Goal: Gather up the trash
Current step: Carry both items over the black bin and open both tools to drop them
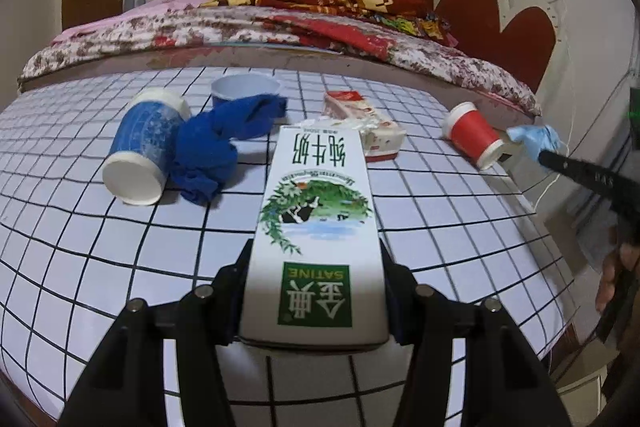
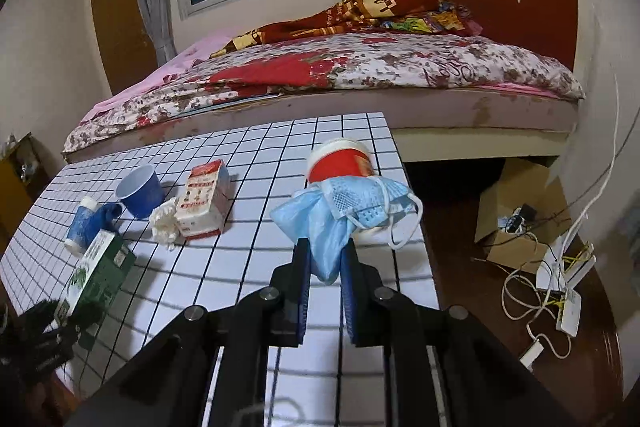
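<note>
My left gripper [image 1: 316, 263] is shut on a white and green milk carton [image 1: 316, 211], held just above the grid table [image 1: 100, 267]; the carton also shows in the right wrist view [image 2: 96, 275]. My right gripper [image 2: 325, 255] is shut on a light blue face mask [image 2: 344, 211] near the table's right edge; it shows in the left wrist view as well [image 1: 534, 137]. On the table lie a red paper cup [image 1: 474, 135] on its side, a red and white box [image 1: 372, 123], a blue cloth [image 1: 224, 143], a blue and white paper cup [image 1: 140, 147] on its side and a blue cup [image 1: 244, 89].
A crumpled white tissue [image 2: 165, 221] lies beside the red and white box [image 2: 204, 199]. A bed [image 2: 360, 75] stands behind the table. Right of the table on the floor are a cardboard box [image 2: 520, 211] and tangled cables with power strips [image 2: 560, 291].
</note>
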### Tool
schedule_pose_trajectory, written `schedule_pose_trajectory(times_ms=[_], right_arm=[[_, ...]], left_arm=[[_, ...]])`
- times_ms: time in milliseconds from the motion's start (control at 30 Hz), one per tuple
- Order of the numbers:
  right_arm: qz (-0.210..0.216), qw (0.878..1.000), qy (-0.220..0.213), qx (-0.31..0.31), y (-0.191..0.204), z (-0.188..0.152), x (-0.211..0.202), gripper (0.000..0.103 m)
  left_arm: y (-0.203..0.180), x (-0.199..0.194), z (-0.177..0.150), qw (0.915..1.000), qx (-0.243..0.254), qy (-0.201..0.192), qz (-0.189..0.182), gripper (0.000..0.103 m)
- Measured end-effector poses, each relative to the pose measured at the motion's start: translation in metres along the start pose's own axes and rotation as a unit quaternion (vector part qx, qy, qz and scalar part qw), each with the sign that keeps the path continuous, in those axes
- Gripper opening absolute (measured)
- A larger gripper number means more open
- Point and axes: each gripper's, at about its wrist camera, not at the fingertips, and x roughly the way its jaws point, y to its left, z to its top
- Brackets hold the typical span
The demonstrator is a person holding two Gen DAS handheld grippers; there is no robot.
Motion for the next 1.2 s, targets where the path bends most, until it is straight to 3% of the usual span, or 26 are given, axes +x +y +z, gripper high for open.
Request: schedule_pose_trajectory(times_ms=[167, 500, 733, 1200], right_arm=[[0.0, 1.0, -0.005, 0.006, -0.004, -0.032, -0.03, 0.015], [-0.019, 0.999, -0.006, 0.028, -0.026, -0.096, -0.104, 0.015], [-0.052, 0.997, -0.015, 0.06, -0.059, -0.127, -0.154, 0.015], [-0.081, 0.991, -0.025, 0.106, -0.1, -0.165, -0.208, 0.015]], left_arm=[[-0.025, -0.015, -0.006, 0.9994, 0.033, -0.008, -0.007, 0.055], [-0.076, -0.038, -0.03, 0.9956, 0.071, -0.007, -0.06, 0.054], [-0.123, -0.054, -0.044, 0.9887, 0.115, -0.005, -0.096, 0.054], [-0.201, -0.076, -0.079, 0.9709, 0.179, 0.013, -0.158, 0.054]])
